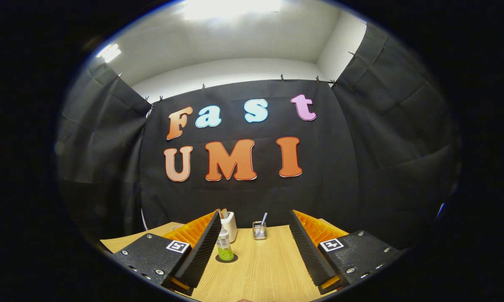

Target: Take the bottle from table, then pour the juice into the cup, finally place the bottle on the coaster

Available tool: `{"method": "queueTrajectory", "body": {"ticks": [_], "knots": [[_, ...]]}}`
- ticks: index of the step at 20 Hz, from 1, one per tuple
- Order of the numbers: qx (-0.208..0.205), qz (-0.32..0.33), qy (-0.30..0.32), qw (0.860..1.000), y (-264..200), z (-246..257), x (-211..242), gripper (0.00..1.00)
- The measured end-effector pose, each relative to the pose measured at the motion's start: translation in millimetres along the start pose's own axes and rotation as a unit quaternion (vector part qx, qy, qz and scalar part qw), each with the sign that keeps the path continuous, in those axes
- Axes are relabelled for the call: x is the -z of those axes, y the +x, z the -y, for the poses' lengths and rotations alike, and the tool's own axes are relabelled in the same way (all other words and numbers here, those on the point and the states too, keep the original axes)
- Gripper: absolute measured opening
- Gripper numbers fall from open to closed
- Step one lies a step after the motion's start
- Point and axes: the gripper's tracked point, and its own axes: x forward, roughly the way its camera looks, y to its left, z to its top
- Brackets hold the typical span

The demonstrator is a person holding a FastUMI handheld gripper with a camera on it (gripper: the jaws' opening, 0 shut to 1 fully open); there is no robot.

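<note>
Ahead, a light wooden table (260, 268) is being shown from low over its top, its pale grain running away toward the booth's black cloth wall (243, 197). The gripper (254, 247) is being held above the near part of this surface with its jaws spread wide and nothing gripped between them; the black ribbed fingers (201, 251) are being seen on either side, backed by orange parts.

The bottle (224, 245), a small clear one with green liquid in its lower part and a pale label, is standing upright on a dark round coaster (226, 259). It is being seen just beside the inner face of the left finger, not touching it as far as can be told, and well apart from the right finger.

Farther back on the table, a white cup-like container (231, 225) is standing just behind the bottle, with something brown showing at its top. Near it, toward the middle, a small glass holder (259, 230) with thin sticks in it is standing close to the cloth wall.

Above the cloth, which is being held up by small clips, a white wall (235, 69) and ceiling are being lit by a bright lamp (231, 7).
</note>
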Motion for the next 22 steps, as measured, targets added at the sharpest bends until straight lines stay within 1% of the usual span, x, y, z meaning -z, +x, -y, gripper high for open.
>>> {"method": "queueTrajectory", "body": {"ticks": [7,22], "knots": [[-0.008,0.021,-0.026,0.999,-5,-11,-11,0.97],[-0.015,0.025,-0.024,0.999,-7,-18,-10,0.97]]}}
